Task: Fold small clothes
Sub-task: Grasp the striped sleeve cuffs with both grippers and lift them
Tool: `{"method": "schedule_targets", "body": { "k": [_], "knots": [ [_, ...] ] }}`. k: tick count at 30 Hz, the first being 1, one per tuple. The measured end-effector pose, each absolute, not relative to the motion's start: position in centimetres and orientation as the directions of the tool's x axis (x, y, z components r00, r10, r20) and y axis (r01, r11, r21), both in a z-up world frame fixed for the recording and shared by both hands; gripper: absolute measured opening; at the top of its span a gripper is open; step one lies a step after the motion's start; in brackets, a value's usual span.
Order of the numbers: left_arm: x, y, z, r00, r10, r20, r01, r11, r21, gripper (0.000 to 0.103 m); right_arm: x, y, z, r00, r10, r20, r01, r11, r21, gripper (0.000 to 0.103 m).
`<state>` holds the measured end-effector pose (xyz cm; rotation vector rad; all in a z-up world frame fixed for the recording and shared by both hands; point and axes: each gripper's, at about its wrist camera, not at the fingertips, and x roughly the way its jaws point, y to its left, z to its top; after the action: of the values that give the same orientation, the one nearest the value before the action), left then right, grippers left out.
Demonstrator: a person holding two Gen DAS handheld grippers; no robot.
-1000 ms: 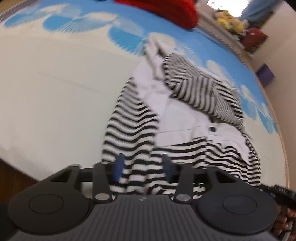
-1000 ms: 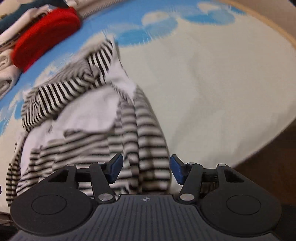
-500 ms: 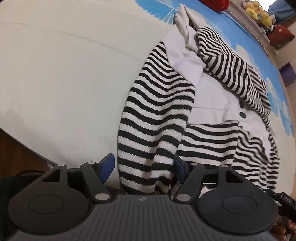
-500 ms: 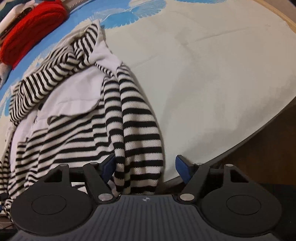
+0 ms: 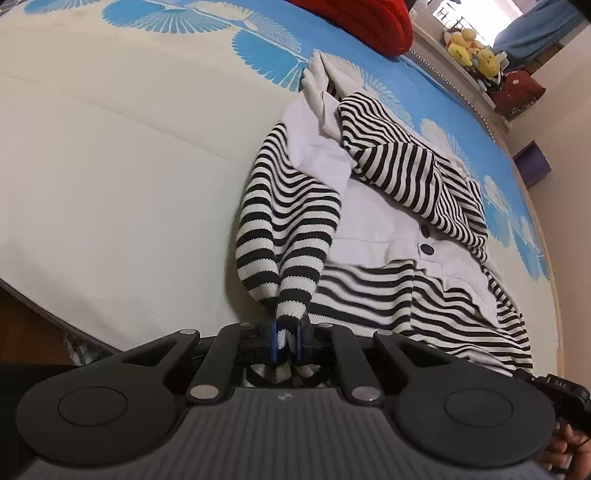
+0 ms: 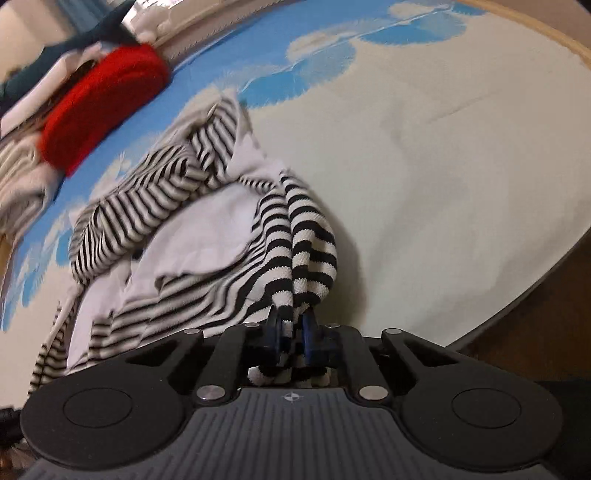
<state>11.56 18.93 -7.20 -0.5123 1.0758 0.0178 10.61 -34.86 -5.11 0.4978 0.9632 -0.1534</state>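
Left wrist view: the left tool [image 5: 285,341] has just closed on the near hem of the striped top [image 5: 388,229]; the right tool [image 6: 292,338] has likewise just clamped its hem corner. Both now grip, so lifting to fold seems next. The top lies on the bed [image 5: 110,166], long axis running away from the tools, collar end farthest.

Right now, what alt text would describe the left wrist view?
The left gripper pinches the hem of a black-and-white striped top lying rumpled on a cream and blue bed cover. A red garment lies beyond it.
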Motion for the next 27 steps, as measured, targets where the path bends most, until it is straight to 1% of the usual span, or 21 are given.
{"method": "schedule_targets", "body": {
  "k": [2,4,5,6,8,10,14,15,16,17,18,19,23,27],
  "knots": [
    [11.9,19.1,-8.4,0.432,-0.224,-0.874,-0.280,0.888,-0.366,0.011,10.9,-35.1,-6.5,0.510,0.086,-0.856,0.385,0.867,0.316,0.013],
    [12.3,19.1,-9.5,0.384,-0.226,-0.895,-0.306,0.883,-0.355,0.019,11.3,-34.8,-7.9,0.441,0.093,-0.893,0.398,0.871,0.287,0.023],
    [12.5,19.1,-9.8,0.371,-0.222,-0.902,-0.315,0.883,-0.347,0.026,11.3,-34.4,-8.2,0.427,0.085,-0.900,0.388,0.882,0.267,0.025],
    [12.7,19.0,-10.0,0.361,-0.216,-0.907,-0.316,0.887,-0.337,0.031,11.4,-33.9,-8.3,0.418,0.072,-0.906,0.368,0.898,0.241,0.030],
    [12.8,18.8,-10.2,0.352,-0.206,-0.913,-0.303,0.898,-0.320,0.035,11.4,-33.5,-8.4,0.407,0.054,-0.912,0.339,0.918,0.205,0.034],
    [12.8,18.5,-10.2,0.349,-0.196,-0.917,-0.289,0.908,-0.304,0.035,11.3,-33.5,-8.5,0.400,0.047,-0.915,0.340,0.920,0.196,0.038],
    [12.7,18.3,-10.2,0.349,-0.189,-0.918,-0.278,0.914,-0.294,0.033,11.1,-33.7,-8.6,0.400,0.052,-0.915,0.345,0.916,0.203,0.039],
    [12.7,18.2,-10.2,0.350,-0.187,-0.918,-0.274,0.917,-0.291,0.029,11.2,-33.6,-8.5,0.401,0.052,-0.914,0.342,0.918,0.202,0.038],
    [12.6,18.1,-10.2,0.353,-0.191,-0.916,-0.266,0.918,-0.294,0.022,11.2,-33.5,-8.5,0.406,0.057,-0.912,0.336,0.919,0.207,0.031],
    [12.5,18.0,-10.1,0.358,-0.201,-0.912,-0.257,0.917,-0.304,0.011,11.2,-33.5,-8.3,0.416,0.068,-0.907,0.330,0.918,0.220,0.025],
    [12.5,17.8,-9.9,0.368,-0.206,-0.907,-0.248,0.918,-0.309,0.010,11.1,-33.5,-8.0,0.428,0.077,-0.900,0.325,0.917,0.233,0.014],
    [12.4,17.6,-9.5,0.379,-0.201,-0.903,-0.234,0.923,-0.304,0.010,11.0,-33.5,-7.6,0.447,0.083,-0.891,0.320,0.915,0.246,0.012],
    [11.9,17.2,-7.7,0.423,-0.201,-0.884,-0.188,0.934,-0.303,0.008,10.4,-34.1,-5.4,0.530,0.101,-0.842,0.320,0.895,0.310,0.010],
    [11.2,17.0,-4.0,0.484,-0.221,-0.846,-0.096,0.948,-0.303,0.008,9.9,-35.1,-1.6,0.608,0.153,-0.779,0.288,0.872,0.395,0.010]
  ]
}}
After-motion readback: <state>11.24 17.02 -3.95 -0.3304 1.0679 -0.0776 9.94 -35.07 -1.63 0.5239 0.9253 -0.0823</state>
